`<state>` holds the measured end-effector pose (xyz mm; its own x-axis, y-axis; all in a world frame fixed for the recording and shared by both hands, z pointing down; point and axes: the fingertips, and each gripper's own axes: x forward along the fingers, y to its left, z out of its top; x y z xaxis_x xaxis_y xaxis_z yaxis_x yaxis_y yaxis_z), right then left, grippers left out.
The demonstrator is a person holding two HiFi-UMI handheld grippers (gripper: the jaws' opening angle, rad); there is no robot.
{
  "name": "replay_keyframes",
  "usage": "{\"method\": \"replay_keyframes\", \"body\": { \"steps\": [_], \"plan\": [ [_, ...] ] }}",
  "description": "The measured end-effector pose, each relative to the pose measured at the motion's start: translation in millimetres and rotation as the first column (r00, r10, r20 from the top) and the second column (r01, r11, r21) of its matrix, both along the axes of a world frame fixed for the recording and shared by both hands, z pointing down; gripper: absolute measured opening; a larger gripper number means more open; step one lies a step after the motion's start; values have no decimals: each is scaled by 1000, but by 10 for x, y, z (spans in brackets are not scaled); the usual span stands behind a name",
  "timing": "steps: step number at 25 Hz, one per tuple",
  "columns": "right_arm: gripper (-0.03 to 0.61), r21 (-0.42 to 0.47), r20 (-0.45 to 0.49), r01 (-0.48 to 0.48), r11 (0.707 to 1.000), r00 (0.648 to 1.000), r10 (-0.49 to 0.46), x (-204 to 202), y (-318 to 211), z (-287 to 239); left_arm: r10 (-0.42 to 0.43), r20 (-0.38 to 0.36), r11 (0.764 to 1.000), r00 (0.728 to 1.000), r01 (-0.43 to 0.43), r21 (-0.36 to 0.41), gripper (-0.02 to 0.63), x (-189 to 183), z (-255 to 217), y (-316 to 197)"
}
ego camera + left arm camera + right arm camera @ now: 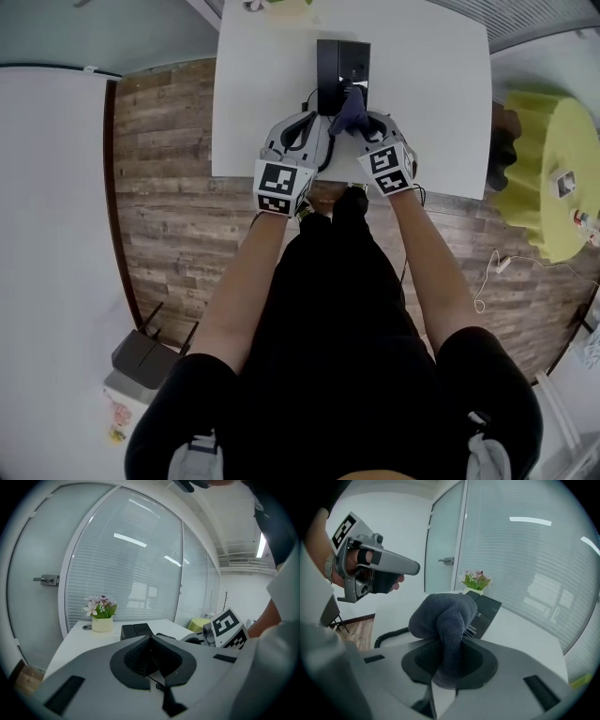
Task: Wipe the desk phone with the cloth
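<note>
Right gripper (pixel 361 118) jaws clamp cloth (pixel 445 620), bunched at near end of phone (pixel 339 64) on tabletop (pixel 441 103). Left gripper (pixel 317 120) jaws closed, empty, beside phone. Wiping looks about to start; next: press cloth down, sweep along phone.

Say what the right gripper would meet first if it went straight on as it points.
The phone, probably: the right gripper points at its near end, and the cloth it holds would touch first. Depth is unclear.
</note>
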<state>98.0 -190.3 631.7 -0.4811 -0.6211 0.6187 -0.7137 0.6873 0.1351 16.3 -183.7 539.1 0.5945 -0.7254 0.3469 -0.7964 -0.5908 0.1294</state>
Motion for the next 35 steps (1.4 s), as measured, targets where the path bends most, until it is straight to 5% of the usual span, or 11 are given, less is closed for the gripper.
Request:
{"method": "replay_keyframes", "body": {
  "steps": [19, 35],
  "plan": [
    [86, 209, 72, -42, 977, 997, 28, -343, -602, -1324, 2, -11, 993, 1000, -1, 115, 11, -277, -670, -401],
    [86, 201, 114, -57, 978, 993, 34, -481, -1642, -1034, -60, -7, 996, 998, 60, 62, 11, -285, -358, -1240]
  ]
}}
